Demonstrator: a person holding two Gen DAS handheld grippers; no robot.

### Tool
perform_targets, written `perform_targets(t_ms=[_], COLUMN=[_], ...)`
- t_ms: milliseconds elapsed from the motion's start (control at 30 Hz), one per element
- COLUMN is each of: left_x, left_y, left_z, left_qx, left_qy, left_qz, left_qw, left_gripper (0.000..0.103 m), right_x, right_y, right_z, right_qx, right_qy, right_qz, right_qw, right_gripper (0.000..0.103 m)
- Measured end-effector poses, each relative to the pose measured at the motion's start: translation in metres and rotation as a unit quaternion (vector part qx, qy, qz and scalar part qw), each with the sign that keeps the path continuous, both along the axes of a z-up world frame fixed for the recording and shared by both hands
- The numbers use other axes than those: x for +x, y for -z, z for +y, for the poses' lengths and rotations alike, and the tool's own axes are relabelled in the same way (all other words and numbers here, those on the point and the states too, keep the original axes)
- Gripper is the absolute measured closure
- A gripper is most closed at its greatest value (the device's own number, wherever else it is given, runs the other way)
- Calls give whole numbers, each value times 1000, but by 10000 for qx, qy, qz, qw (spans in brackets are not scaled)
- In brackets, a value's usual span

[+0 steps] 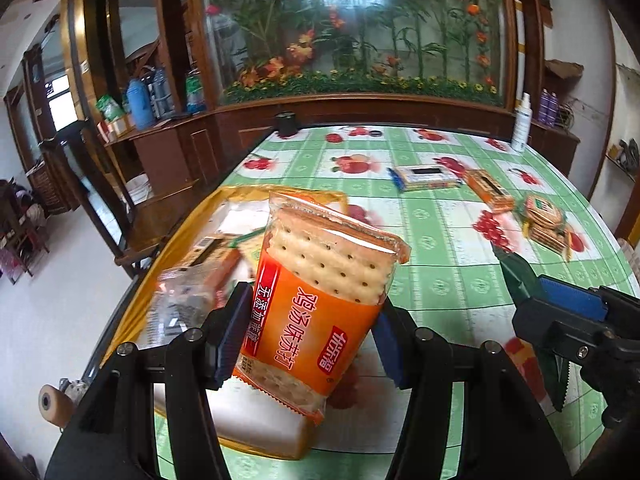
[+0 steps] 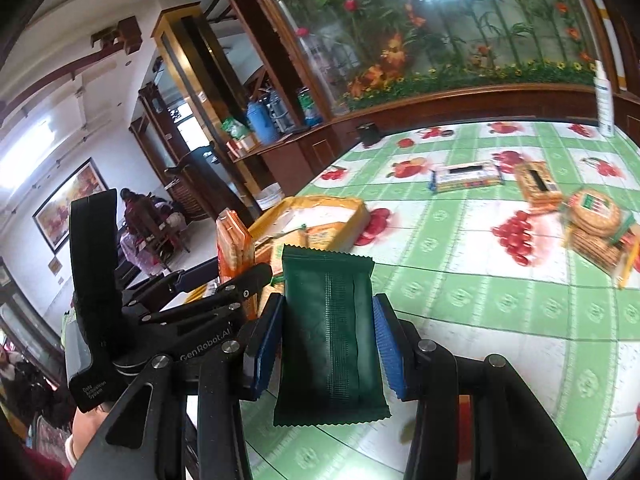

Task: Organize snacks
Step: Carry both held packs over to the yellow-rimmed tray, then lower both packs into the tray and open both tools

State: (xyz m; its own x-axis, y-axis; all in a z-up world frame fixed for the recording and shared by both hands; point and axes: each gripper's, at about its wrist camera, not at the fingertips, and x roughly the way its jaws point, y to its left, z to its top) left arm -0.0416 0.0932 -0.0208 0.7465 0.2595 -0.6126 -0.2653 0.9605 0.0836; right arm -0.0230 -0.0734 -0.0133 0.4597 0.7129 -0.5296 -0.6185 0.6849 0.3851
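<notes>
Clamped in the left tool (image 1: 306,326), crackers (image 1: 320,300) are tilting over the tray (image 1: 168,240) and risking crushing, while the right tool (image 2: 324,342), gripping a green pack (image 2: 330,336), is crowding alongside.

Dark wood cabinet (image 1: 168,152) with blue bottles (image 1: 140,104), flower mural (image 1: 360,28) behind glass, white walls (image 2: 60,92), framed painting (image 2: 70,204), desk (image 1: 440,220) in green checked cloth

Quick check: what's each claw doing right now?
Left claw: closed on the orange cracker pack.
Right claw: closed on the dark green packet.
</notes>
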Motion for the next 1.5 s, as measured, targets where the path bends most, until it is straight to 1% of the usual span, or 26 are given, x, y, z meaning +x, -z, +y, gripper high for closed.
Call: perform_targets(t_ms=[200,367,567,733,867,1100,1167,1500], left_x=[-6,-8,-8,-7,-6,2,5,22], left_y=[0,3,7,12,15,19,20,23], left_z=[31,53,77,91,99,99,98,99], left_qx=[-105,-171,-284,-416,-431,-437,-422,-373], left_qy=[-297,-504,-712,-826,-899,-862,-841,-829], left_qz=[-44,-35,-14,7,60,124,143,220], left_qw=[9995,9986,9971,9957,9950,9952,9955,9956], left_gripper=[47,47,47,47,51,51,51,51], right_x=[6,12,20,36,56,96,105,141], right_y=[-3,0,-2,0,5,25,31,58], right_z=[36,66,94,119,141,172,181,201], right_qx=[-60,-129,-179,-227,-349,-626,-764,-1143], right_qy=[-295,-505,-665,-752,-713,-593,-547,-426], right_qz=[-57,-50,-70,-70,-64,107,70,166], right_qw=[9995,9986,9976,9969,9968,9962,9956,9924], right_gripper=[58,58,58,58,58,58,58,57])
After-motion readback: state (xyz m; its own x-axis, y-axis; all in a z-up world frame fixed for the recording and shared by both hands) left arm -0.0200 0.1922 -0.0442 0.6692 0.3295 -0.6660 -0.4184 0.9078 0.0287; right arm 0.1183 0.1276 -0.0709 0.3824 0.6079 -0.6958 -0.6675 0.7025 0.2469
